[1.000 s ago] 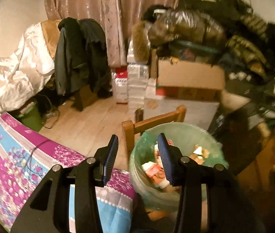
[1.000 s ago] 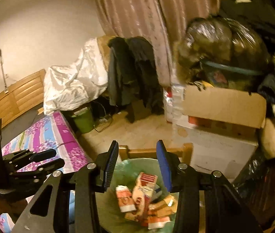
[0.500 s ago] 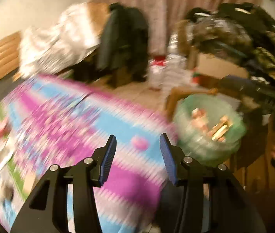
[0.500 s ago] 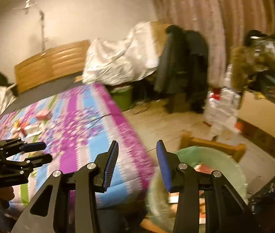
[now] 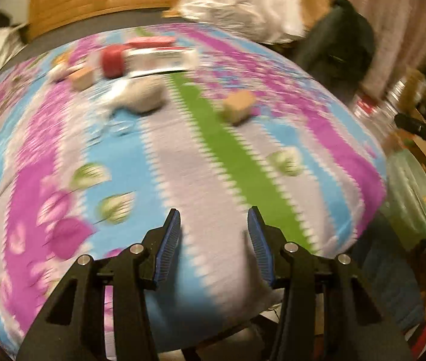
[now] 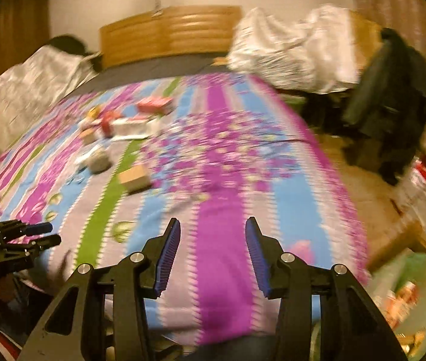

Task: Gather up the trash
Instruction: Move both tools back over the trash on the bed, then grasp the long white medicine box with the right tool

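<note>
Both the left gripper (image 5: 214, 234) and right gripper (image 6: 212, 246) hover with jaws apart, empty, over the striped flowery bedspread (image 6: 228, 162). Small cardboard box (image 5: 239, 106) and crumpled trash (image 5: 143, 97) lie farther up; the green bin (image 5: 408, 198) stands beside the bed.

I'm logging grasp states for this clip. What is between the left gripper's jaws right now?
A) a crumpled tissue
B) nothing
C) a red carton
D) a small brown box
B: the left gripper has its jaws spread with only the bedspread showing between them; the small brown box lies farther up the bed.
</note>
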A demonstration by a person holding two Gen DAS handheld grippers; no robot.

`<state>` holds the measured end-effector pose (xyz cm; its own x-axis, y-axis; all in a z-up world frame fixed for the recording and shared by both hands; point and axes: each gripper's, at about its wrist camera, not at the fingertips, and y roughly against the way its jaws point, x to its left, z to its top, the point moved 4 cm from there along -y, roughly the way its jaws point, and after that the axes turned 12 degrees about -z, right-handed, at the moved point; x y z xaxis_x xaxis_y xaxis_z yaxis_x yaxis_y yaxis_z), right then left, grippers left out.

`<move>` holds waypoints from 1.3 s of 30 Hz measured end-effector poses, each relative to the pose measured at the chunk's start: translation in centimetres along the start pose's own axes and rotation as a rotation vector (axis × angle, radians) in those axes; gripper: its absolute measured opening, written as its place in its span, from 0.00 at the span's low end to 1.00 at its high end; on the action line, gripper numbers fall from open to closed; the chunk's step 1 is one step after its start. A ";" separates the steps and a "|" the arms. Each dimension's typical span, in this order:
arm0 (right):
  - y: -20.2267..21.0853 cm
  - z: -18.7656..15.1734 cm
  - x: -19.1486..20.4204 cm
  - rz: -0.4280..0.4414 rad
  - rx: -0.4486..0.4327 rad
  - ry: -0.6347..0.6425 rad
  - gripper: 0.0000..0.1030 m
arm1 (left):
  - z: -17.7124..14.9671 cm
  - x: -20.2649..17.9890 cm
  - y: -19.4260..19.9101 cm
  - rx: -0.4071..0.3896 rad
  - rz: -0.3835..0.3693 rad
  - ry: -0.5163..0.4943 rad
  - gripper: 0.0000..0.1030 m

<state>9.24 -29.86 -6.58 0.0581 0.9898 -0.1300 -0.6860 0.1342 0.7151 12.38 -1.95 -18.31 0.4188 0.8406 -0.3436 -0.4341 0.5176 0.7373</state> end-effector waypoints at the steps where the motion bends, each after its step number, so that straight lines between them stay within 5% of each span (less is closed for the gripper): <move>1: -0.9 0.5 1.4 0.026 0.011 0.018 0.45 | -0.1 0.9 0.5 -0.009 0.013 0.016 0.44; 8: -4.8 3.7 7.5 0.122 0.032 0.071 0.49 | 0.4 6.1 2.9 -0.067 0.104 0.088 0.44; 15: -8.2 7.7 10.7 0.191 0.021 0.179 0.58 | 1.0 9.4 2.6 -0.077 0.118 0.154 0.44; 25: -17.5 17.8 17.2 0.250 -0.044 0.452 0.91 | 6.0 14.7 3.1 -0.118 0.193 0.130 0.64; 32: -24.5 22.9 21.5 0.337 0.058 0.645 0.95 | 11.8 19.7 3.9 -0.199 0.257 0.115 0.65; 39: -29.5 22.8 26.7 0.349 0.131 0.883 0.95 | 8.9 21.3 3.1 -0.171 0.228 0.231 0.69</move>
<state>47.55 -6.31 -15.50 -0.7390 0.5888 -0.3274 -0.4713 -0.1045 0.8758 27.05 16.14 -18.20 0.1135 0.9411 -0.3184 -0.6303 0.3160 0.7091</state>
